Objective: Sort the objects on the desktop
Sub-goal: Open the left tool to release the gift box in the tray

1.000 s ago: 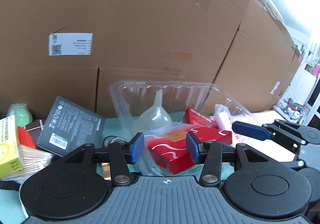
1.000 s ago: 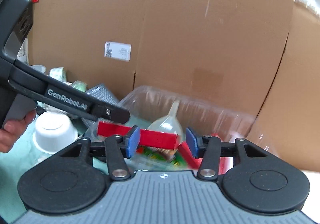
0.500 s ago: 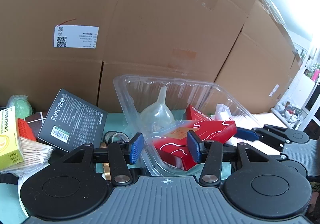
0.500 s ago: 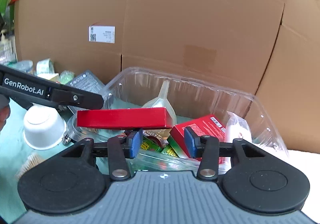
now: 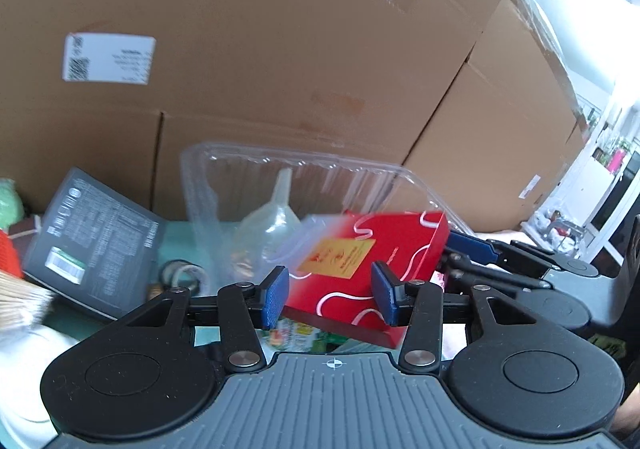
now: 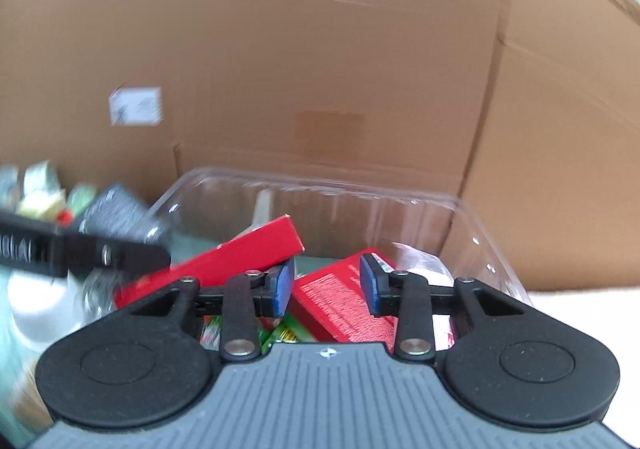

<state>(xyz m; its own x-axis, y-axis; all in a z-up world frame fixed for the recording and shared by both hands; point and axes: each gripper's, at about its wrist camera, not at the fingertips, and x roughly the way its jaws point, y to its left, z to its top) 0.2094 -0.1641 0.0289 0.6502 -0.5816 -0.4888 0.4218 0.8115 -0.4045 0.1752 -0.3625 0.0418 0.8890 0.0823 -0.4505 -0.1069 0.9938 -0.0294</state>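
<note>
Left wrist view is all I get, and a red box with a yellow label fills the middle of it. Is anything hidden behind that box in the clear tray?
Observer: Yes. The right wrist view shows a second red box, covered in white print, lying in the tray.
Operator: And the other gripper, off to my right: is it squeezing anything?
Observer: No. Seen from its own camera, the right gripper is open with nothing held in it.
</note>
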